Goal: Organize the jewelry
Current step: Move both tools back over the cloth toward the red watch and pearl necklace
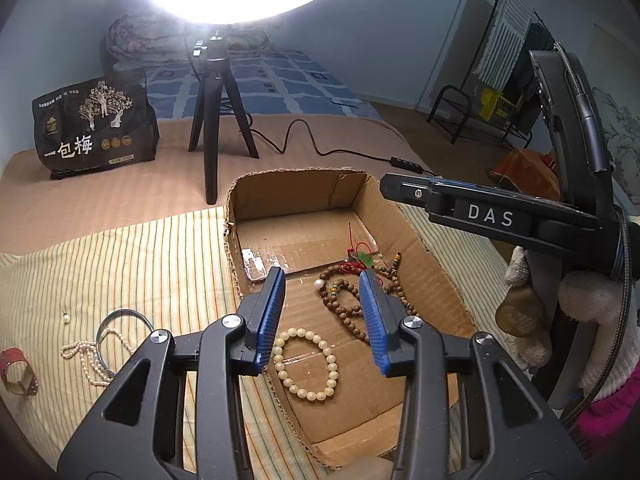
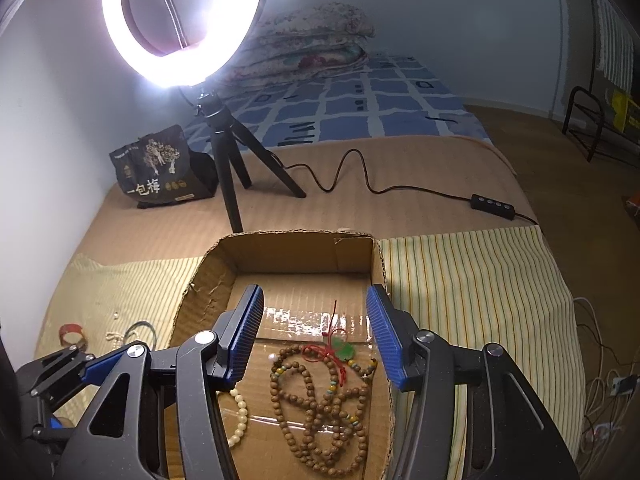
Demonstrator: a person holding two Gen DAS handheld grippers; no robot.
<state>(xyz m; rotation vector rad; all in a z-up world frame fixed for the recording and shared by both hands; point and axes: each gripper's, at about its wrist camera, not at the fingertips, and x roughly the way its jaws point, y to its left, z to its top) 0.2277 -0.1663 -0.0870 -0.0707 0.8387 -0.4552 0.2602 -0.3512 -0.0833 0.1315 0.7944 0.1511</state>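
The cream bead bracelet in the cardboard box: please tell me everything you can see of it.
The cream bead bracelet is a closed ring of round, glossy, pale ivory beads, perhaps on elastic. It lies flat on the floor of the cardboard box, near the left wall, just beside the brown wooden bead necklace; whether they touch is unclear. The open left gripper hovers above it, not holding it. In the right wrist view only part of it shows.

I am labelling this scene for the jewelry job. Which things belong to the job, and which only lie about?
Job:
cardboard box
cream bead bracelet
brown wooden beads
green pendant on red cord
pearl necklace
metal bangle
red bracelet
loose pearl

Lying about:
ring light
tripod
black snack bag
cable
folded quilts
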